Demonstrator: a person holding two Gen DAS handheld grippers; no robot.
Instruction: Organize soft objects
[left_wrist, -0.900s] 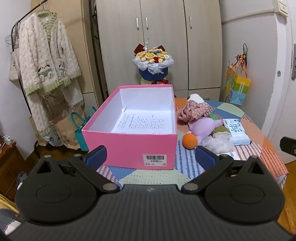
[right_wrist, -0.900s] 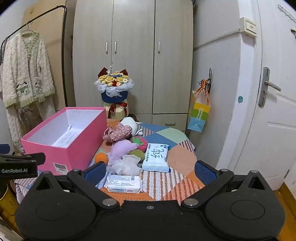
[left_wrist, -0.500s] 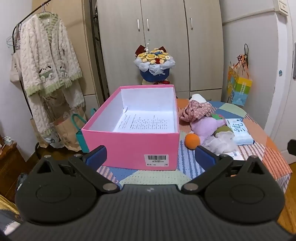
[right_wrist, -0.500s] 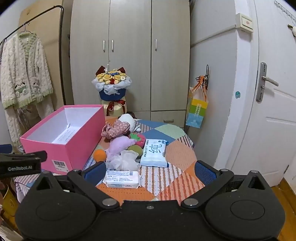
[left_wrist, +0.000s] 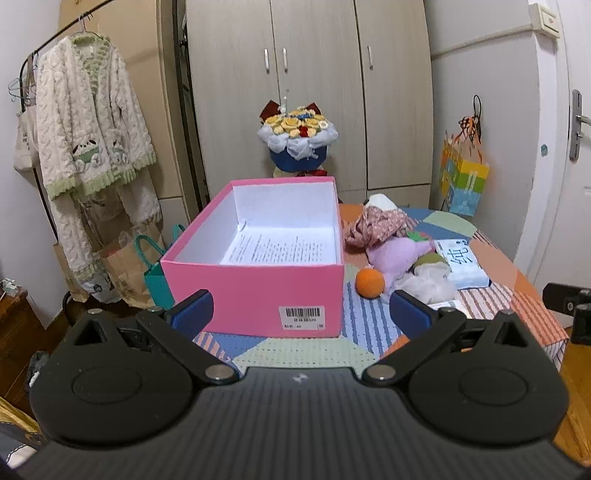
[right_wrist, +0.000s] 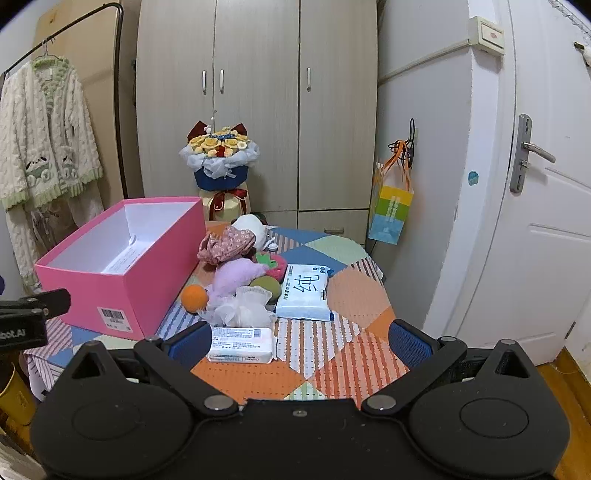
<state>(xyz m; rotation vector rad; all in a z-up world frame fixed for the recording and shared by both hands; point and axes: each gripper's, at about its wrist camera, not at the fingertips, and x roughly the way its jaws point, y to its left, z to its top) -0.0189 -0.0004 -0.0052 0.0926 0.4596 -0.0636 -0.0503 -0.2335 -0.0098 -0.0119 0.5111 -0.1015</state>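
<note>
Both tongs, left (left_wrist: 299, 309) and right (right_wrist: 299, 339), stood apart and empty; a good first grab was the near white pack (right_wrist: 241, 345), lifted leftward into the pink box (right_wrist: 110, 258).

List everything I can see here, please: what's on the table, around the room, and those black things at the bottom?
Pink cardboard box: one, open, table's left side; printed sheet inside.
Orange ball: one, beside the box.
Purple plush toy: one, mid-pile.
Floral fabric bundle: one, pink-brown, behind the plush.
White mesh puff: one, front of the pile.
Blue-white tissue pack: one, right of the pile.
Small white wipes pack: one, nearest.
Patchwork tablecloth: one, multicoloured.
Flower bouquet: one, yellow and blue, behind the table.
Cream knitted cardigan: one, on the rack, left.
Left gripper: one, black, open.
Right gripper: one, black, open.
</note>
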